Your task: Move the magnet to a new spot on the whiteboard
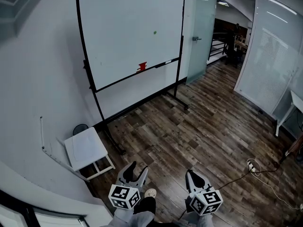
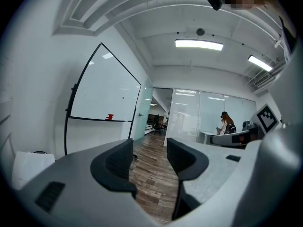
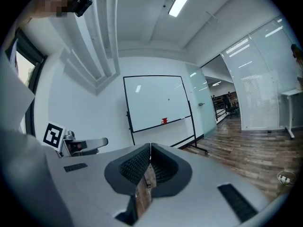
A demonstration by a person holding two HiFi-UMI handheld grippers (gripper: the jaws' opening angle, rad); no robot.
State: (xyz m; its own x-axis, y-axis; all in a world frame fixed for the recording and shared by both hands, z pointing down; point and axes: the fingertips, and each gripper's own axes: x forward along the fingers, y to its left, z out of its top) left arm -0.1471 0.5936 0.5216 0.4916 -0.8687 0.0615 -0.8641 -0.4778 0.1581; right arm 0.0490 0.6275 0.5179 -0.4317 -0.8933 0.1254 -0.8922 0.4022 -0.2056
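large white whiteboard in a black wheeled frame (image 1: 128, 32), standing against the pale wall at the far side of the room. stuck on its upper right part, a small round green magnet (image 1: 155, 32), well above the bottom ledge. on that ledge, a small red object (image 1: 141, 67), too small to make out further.

low in the head view, left gripper (image 1: 137, 170) and right gripper (image 1: 191, 174), side by side above the dark wooden plank floor (image 1: 213, 126), both well apart from the whiteboard and touching nothing. jaws of the left gripper spread wide, with only floor seen in the gap. jaws of the right gripper pressed together at the tips, nothing between the pads.

left of the grippers, a small white square table (image 1: 85, 148) close to the wall. off to the right, a white power strip with its cable (image 1: 252, 165) lying on the floor. right of the whiteboard, a frosted glass door (image 1: 202, 27). in the left gripper view, far off by a counter, a person (image 2: 226, 123).
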